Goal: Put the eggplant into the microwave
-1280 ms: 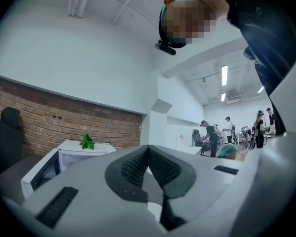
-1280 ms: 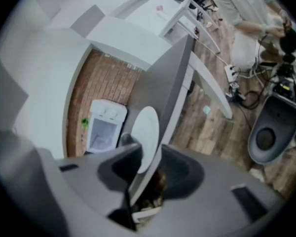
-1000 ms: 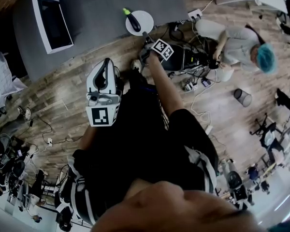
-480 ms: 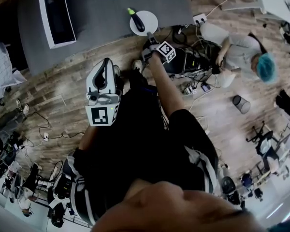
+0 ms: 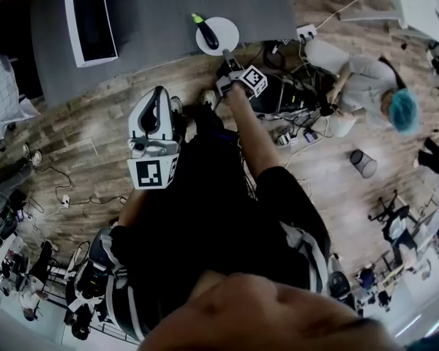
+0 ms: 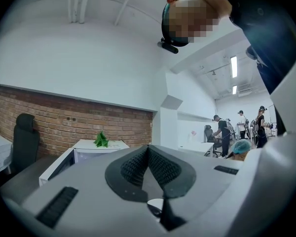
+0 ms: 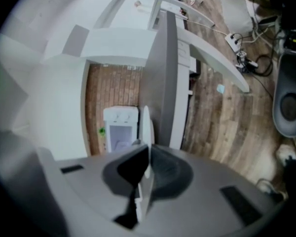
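Note:
A dark eggplant with a green stem lies on a white plate on the grey table. The white microwave stands open at the table's left end; it also shows as a white box past the right jaws. My right gripper is at the plate's near edge. Its jaws have just been closing, and in the right gripper view they pinch the plate, seen edge-on. My left gripper hangs near my body, pads together and empty, pointing level toward the microwave.
Cables, a power strip and a black chair base crowd the wooden floor right of the table. A person in a teal cap crouches at the right near a small bin. A brick wall stands behind the table.
The right gripper stays at the plate's near edge and the left gripper keeps its place. The whole head view has drifted slightly, so the table and the plate sit a little further right.

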Action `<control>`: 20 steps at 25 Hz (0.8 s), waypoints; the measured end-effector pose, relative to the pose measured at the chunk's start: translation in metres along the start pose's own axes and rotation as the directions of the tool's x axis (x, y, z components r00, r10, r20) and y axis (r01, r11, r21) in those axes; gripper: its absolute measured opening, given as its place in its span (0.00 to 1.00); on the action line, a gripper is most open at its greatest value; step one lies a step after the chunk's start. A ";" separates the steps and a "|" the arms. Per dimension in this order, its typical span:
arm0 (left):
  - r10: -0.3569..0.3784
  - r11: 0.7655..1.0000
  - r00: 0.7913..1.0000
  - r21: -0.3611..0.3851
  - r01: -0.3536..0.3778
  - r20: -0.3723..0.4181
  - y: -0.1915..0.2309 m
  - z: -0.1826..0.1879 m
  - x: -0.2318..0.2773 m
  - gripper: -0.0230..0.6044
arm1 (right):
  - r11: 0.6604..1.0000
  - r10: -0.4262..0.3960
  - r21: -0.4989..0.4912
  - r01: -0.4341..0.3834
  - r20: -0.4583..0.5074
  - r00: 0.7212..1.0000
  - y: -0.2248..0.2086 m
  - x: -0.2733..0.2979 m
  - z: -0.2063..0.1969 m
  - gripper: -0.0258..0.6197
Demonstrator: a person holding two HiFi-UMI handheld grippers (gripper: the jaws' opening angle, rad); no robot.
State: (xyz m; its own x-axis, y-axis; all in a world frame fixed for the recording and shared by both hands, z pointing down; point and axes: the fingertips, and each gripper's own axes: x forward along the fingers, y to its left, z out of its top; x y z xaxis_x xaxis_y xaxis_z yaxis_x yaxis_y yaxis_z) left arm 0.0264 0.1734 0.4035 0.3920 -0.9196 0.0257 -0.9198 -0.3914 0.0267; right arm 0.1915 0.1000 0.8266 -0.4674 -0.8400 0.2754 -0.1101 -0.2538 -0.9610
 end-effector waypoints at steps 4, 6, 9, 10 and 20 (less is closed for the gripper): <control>0.018 1.000 1.000 0.002 -0.018 -0.009 0.004 -0.002 -0.003 0.09 | 1.000 0.023 0.007 -0.023 -0.038 0.999 0.004 0.003 -0.011 0.10; 0.028 1.000 1.000 0.002 -0.027 -0.011 0.006 -0.003 -0.005 0.09 | 1.000 0.027 -0.001 -0.028 -0.056 0.998 0.005 0.006 -0.016 0.10; 0.041 0.999 0.999 0.005 -0.041 -0.006 0.010 -0.003 -0.008 0.09 | 1.000 0.025 -0.007 -0.026 -0.083 0.996 0.010 0.008 -0.022 0.10; 0.046 0.999 0.999 0.006 -0.046 -0.003 0.011 -0.003 -0.009 0.09 | 1.000 0.028 -0.007 -0.029 -0.093 0.995 0.013 0.009 -0.025 0.10; 0.124 0.992 0.992 0.012 -0.124 -0.004 0.033 -0.002 -0.021 0.09 | 0.997 0.076 -0.020 -0.080 -0.163 0.984 0.055 0.021 -0.043 0.10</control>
State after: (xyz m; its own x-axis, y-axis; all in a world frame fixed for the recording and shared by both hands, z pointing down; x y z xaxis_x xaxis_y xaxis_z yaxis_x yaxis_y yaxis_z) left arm -0.0123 0.1795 0.4062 0.2753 -0.9608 0.0326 -0.9613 -0.2751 0.0110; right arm 0.1375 0.0889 0.7785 -0.6113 -0.7674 0.1936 -0.0898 -0.1758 -0.9803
